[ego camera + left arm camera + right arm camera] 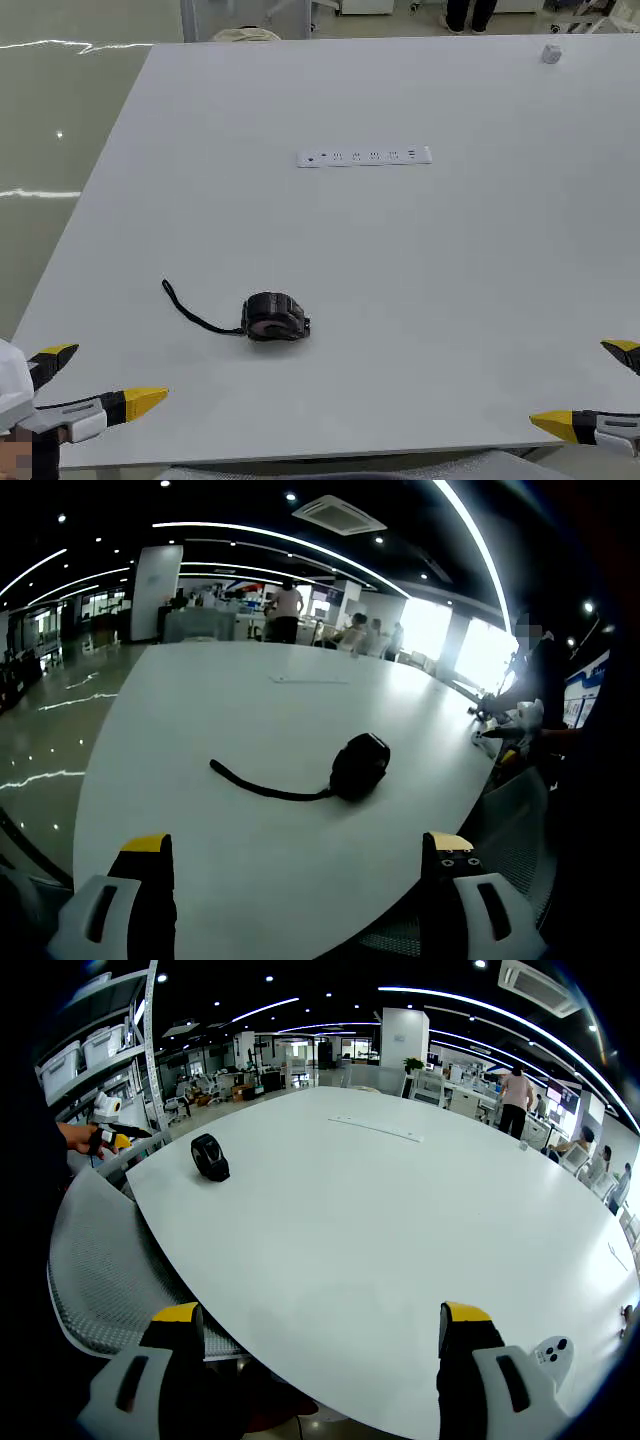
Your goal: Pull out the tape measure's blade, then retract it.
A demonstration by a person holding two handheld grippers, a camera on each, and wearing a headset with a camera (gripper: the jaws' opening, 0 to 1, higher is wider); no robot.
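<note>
The tape measure (275, 317) lies on the worktop (450, 250), near the front edge and left of centre. Its strap (190, 310) trails to the left. The left hand-held gripper (105, 375) and right hand-held gripper (580, 384) hover at the front edge, jaws wide, holding nothing.

Head view: down over the table (450, 260); gripper views: low, from its near edge, all sharing the tape measure (274, 317).
</note>
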